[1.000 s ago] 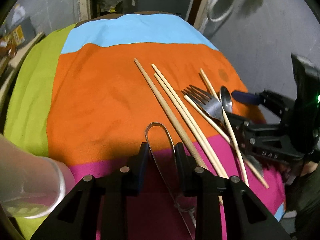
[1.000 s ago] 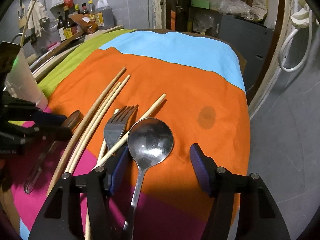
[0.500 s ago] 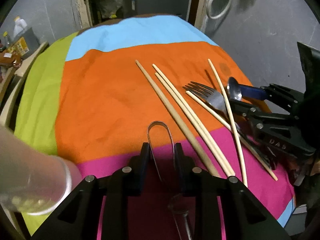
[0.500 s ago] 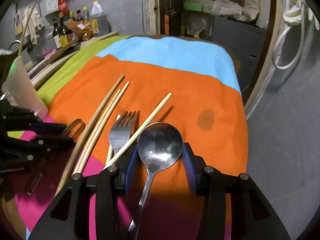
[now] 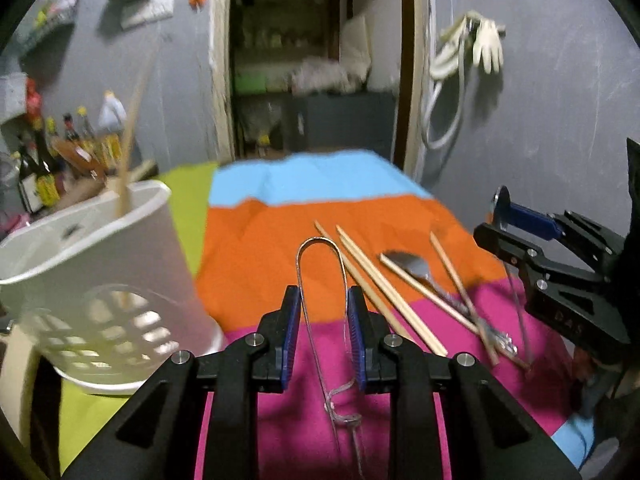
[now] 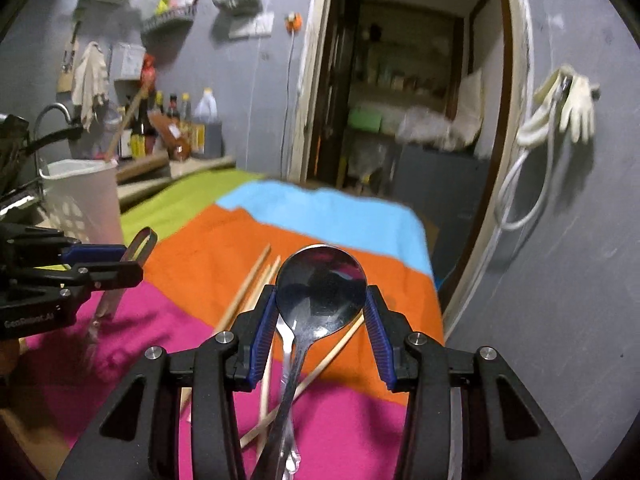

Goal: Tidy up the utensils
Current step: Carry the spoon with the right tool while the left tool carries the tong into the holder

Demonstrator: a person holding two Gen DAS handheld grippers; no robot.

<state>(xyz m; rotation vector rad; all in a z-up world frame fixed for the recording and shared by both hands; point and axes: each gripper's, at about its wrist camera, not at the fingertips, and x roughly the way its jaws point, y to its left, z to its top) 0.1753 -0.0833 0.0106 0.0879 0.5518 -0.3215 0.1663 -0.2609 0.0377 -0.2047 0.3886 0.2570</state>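
My left gripper (image 5: 322, 320) is shut on thin metal tongs (image 5: 320, 248) and holds them above the cloth; it also shows in the right wrist view (image 6: 100, 260). My right gripper (image 6: 320, 312) is shut on a steel spoon (image 6: 320, 280), bowl up between the blue pads; it also shows in the left wrist view (image 5: 516, 220). Several wooden chopsticks (image 5: 380, 284) and a fork (image 5: 412, 266) lie on the striped cloth (image 5: 260, 248). A white perforated holder (image 5: 96, 264) stands at the left with one chopstick (image 5: 128, 136) in it.
Bottles (image 6: 176, 128) and a faucet (image 6: 52, 114) line the counter behind the holder. A doorway (image 6: 400, 80) opens beyond the table's far edge. A hose and gloves (image 6: 560, 108) hang on the grey wall at the right.
Both grippers have risen and tilted up, lifting the tongs and the spoon off the cloth. The right gripper closed on the spoon. The holder has come into the left view.
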